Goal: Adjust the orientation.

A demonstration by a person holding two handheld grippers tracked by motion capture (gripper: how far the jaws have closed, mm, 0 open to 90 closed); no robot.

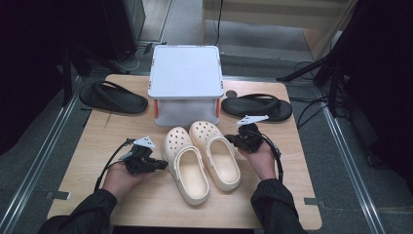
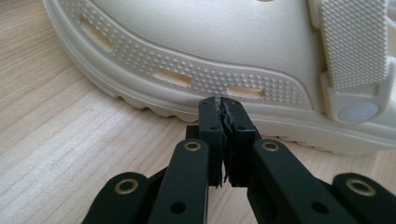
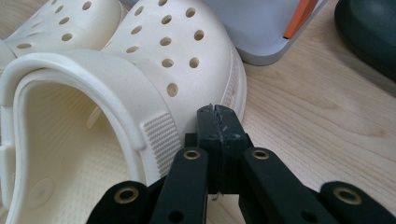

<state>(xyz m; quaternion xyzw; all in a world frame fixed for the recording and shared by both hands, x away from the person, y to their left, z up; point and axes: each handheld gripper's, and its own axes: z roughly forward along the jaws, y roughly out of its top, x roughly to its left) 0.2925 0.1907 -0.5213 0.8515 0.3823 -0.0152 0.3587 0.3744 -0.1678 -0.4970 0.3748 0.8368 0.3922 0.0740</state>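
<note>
While both tongs sit pinched together with nothing between them, your biggest risk is plain: push on from here and you shove the clogs instead of gripping them. The table (image 1: 146,204) fills the middle of the high view, the grey box (image 1: 185,73) stands at upper centre, and the cream pair lies just below it, toes toward the box and sides touching. Nudge the left clog (image 1: 187,165) sideways and it drives into the right clog (image 1: 216,153); either one could then slide toward the box. Black sandals lie well apart at the far corners, left sandal (image 1: 113,97) and right sandal (image 1: 257,107), so I judge them out of harm's way.

Your left gripper (image 1: 160,165) lies level at centre left, palm cupped under it, tips just beside the left clog's sole; in the left gripper view they aim at its side wall (image 2: 196,74). Your right gripper (image 1: 233,141) mirrors it at centre right, close against the right clog's toe flank (image 3: 187,60). You need to spread both before going for a hold.
</note>
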